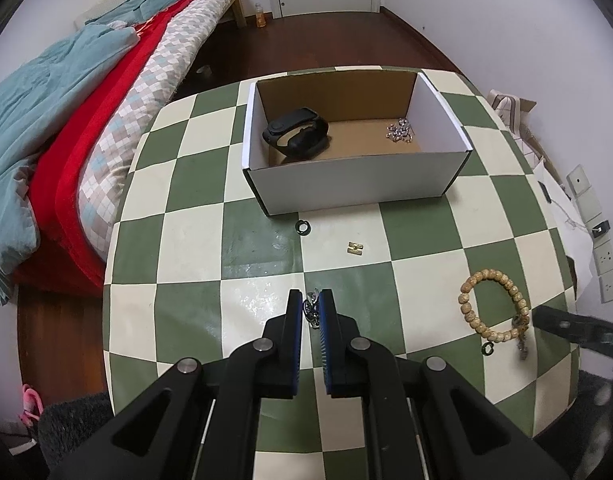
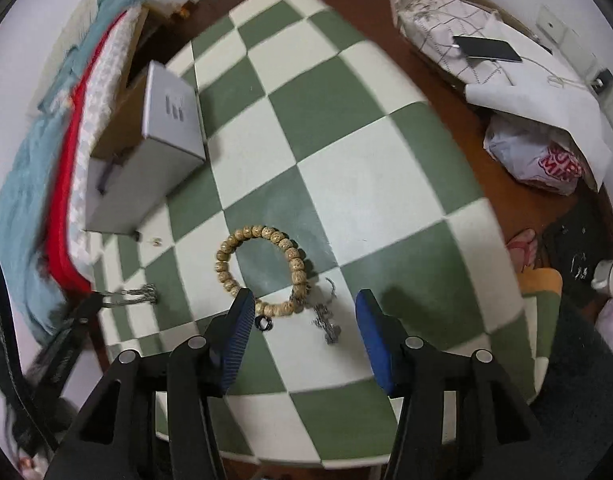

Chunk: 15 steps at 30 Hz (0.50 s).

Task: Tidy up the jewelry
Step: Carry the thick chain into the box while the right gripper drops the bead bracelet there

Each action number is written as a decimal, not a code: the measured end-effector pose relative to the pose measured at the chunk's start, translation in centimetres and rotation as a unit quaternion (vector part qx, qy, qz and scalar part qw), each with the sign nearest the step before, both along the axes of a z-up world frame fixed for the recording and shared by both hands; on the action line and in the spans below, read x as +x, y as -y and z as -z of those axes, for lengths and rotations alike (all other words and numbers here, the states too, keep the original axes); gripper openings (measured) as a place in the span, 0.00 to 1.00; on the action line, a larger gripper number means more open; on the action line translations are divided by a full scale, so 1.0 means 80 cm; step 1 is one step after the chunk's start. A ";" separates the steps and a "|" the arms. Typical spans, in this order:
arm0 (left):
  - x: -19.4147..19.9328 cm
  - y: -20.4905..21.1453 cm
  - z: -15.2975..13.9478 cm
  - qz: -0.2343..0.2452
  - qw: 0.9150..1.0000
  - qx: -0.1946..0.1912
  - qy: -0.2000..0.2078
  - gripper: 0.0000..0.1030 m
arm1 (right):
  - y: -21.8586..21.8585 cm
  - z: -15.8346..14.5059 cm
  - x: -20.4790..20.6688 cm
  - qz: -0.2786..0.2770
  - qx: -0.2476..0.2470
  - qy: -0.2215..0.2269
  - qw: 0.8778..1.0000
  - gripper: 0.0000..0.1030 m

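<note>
Below the spread right tool (image 2: 304, 300) lies the bead bracelet (image 2: 262, 270); left tool (image 1: 313, 300) pinches a chain (image 1: 311, 307)

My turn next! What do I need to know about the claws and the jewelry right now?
Left claw: shut on a silver chain, low over the checkered table.
Right claw: open, nothing held, above the wooden bead bracelet.
Done: black wristband and a silver chain piece lie in the cardboard box.
Left on the table: bead bracelet, two small black rings, gold clasp, silver pendant. The held chain still needs boxing.
</note>
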State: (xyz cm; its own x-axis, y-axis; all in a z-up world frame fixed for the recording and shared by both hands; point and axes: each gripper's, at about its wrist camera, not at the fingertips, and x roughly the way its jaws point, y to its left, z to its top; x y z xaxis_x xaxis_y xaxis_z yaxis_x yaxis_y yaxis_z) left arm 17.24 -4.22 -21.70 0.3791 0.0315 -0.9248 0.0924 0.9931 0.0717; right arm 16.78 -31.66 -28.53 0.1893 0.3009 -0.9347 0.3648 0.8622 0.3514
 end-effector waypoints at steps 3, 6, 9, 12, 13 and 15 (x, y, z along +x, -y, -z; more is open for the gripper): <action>0.001 0.000 0.004 0.000 1.000 0.006 -0.001 0.05 | -0.030 0.023 0.016 -0.034 -0.050 -0.027 0.998 0.53; 0.002 -0.002 0.006 -0.001 1.000 0.008 -0.003 0.05 | -0.060 0.016 0.020 -0.066 -0.111 -0.009 0.992 0.11; 0.002 -0.002 0.001 -0.001 1.000 0.005 -0.001 0.05 | -0.054 0.011 0.016 -0.039 -0.074 0.007 0.996 0.10; 0.001 -0.005 -0.011 0.001 1.000 0.002 0.009 0.05 | -0.049 -0.020 0.011 -0.027 -0.069 0.046 0.996 0.09; 0.001 -0.006 -0.016 0.001 1.000 -0.001 0.011 0.05 | -0.050 -0.033 0.009 -0.028 -0.072 0.059 0.995 0.09; 0.001 -0.007 -0.029 0.001 1.000 -0.007 0.021 0.05 | -0.051 -0.060 0.008 -0.035 -0.075 0.081 0.993 0.09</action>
State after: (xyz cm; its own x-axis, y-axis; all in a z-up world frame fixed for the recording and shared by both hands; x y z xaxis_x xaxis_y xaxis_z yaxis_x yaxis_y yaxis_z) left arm 17.34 -3.68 -19.39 0.4174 0.0183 -0.9085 0.0917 0.9938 0.0622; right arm 17.45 -27.58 -23.73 0.3238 0.1779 -0.9292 0.2512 0.9307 0.2658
